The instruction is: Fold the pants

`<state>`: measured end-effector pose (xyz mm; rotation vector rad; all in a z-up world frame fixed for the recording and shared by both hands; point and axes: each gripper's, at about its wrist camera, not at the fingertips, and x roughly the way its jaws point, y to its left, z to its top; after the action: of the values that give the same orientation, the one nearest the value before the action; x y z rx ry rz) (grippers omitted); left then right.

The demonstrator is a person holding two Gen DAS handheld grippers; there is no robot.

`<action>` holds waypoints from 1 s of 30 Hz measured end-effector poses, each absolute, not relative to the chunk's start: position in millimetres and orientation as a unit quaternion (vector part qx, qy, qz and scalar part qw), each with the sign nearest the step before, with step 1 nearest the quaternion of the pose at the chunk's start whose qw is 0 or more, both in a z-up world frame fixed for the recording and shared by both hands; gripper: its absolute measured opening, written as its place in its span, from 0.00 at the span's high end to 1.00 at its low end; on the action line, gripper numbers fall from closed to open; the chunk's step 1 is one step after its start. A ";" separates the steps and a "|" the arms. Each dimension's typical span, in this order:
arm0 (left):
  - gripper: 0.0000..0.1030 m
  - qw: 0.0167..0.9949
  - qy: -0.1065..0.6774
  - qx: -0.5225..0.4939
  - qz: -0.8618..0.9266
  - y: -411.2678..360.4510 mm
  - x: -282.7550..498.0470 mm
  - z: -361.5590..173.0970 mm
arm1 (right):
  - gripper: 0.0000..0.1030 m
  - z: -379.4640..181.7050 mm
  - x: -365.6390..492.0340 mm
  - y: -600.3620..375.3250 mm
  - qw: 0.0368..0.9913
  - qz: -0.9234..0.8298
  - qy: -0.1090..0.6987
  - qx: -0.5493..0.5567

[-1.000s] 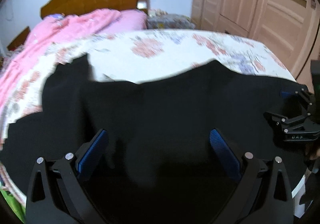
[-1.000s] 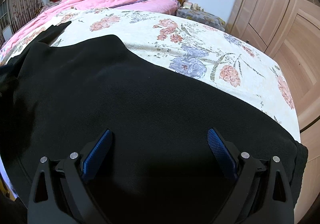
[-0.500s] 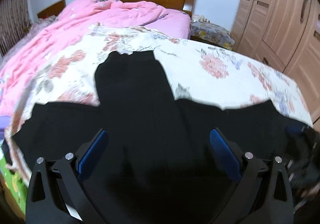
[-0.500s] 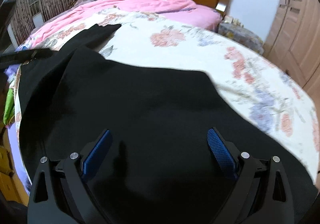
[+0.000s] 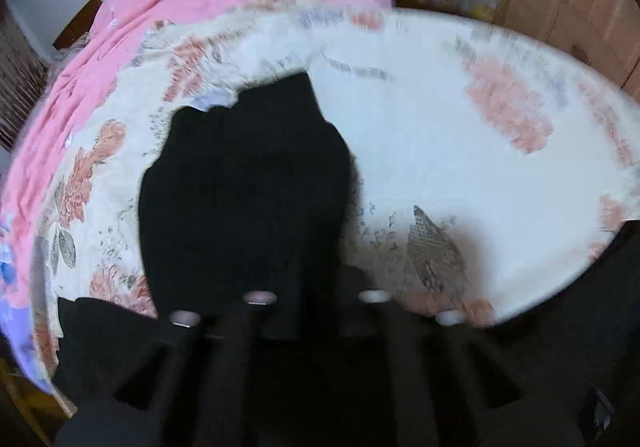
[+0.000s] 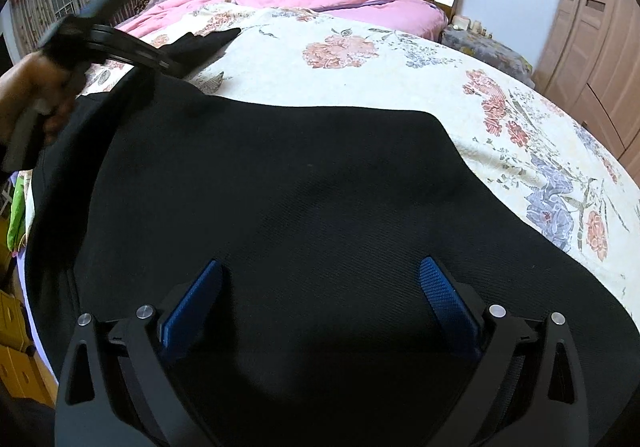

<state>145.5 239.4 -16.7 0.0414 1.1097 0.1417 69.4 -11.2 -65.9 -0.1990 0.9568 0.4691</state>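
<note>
Black fabric, the pants (image 6: 280, 207), lies spread across the near part of the flowered bed (image 6: 360, 47), one leg (image 5: 248, 183) reaching toward the pink quilt (image 5: 200, 7). No fold looks finished, so most of the work seems left. Your right gripper (image 6: 320, 299) hovers over the cloth, fingers wide and empty. Your left gripper (image 5: 316, 299) is blurred; you cannot tell its fingers' spread.
</note>
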 end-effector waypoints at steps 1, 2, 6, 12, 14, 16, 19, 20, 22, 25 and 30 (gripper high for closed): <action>0.92 0.861 0.502 0.009 0.077 248.7 130.8 -3.4 | 0.07 -65.9 69.2 -11.3 0.857 0.223 0.455 -0.095; 0.93 0.878 0.471 -0.002 0.086 258.8 112.3 12.5 | 0.07 -66.1 69.6 -11.5 0.857 0.223 0.455 -0.096; 0.93 0.909 0.389 -0.086 0.122 317.9 12.2 61.4 | 0.06 -66.7 69.7 -11.0 0.857 0.222 0.455 -0.099; 0.93 0.870 0.414 -0.207 0.172 401.6 -88.2 4.5 | 0.05 -67.7 71.2 -10.7 0.856 0.224 0.455 -0.101; 0.92 0.858 0.416 -0.249 0.171 418.3 -103.7 -25.6 | 0.05 -68.0 71.0 -10.7 0.855 0.223 0.456 -0.103; 0.91 0.857 0.408 -0.270 0.165 425.2 -110.6 -46.9 | 0.05 -68.4 70.8 -9.2 0.855 0.222 0.457 -0.105; 0.83 0.867 0.394 -0.257 0.166 421.9 -112.6 -40.6 | 0.05 -68.4 70.6 -8.4 0.854 0.220 0.459 -0.106; 0.65 0.869 0.390 -0.249 0.176 420.6 -113.4 -34.1 | 0.05 -65.6 68.7 -5.7 0.856 0.210 0.458 -0.115; 0.27 0.885 0.365 -0.226 0.182 416.2 -113.0 -18.2 | 0.05 -58.5 61.3 2.3 0.865 0.189 0.445 -0.135; 0.16 0.900 0.350 -0.180 0.186 411.1 -103.2 -1.9 | 0.05 -42.6 46.6 35.4 0.864 0.234 0.421 -0.143; 0.16 0.880 0.367 -0.234 0.192 444.5 -82.3 -24.0 | 0.05 -34.3 31.4 124.4 0.842 0.311 0.395 -0.195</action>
<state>-82.3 444.5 -24.0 -0.4877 0.7652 0.4006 31.4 124.4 -34.3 -0.4111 0.8343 0.6579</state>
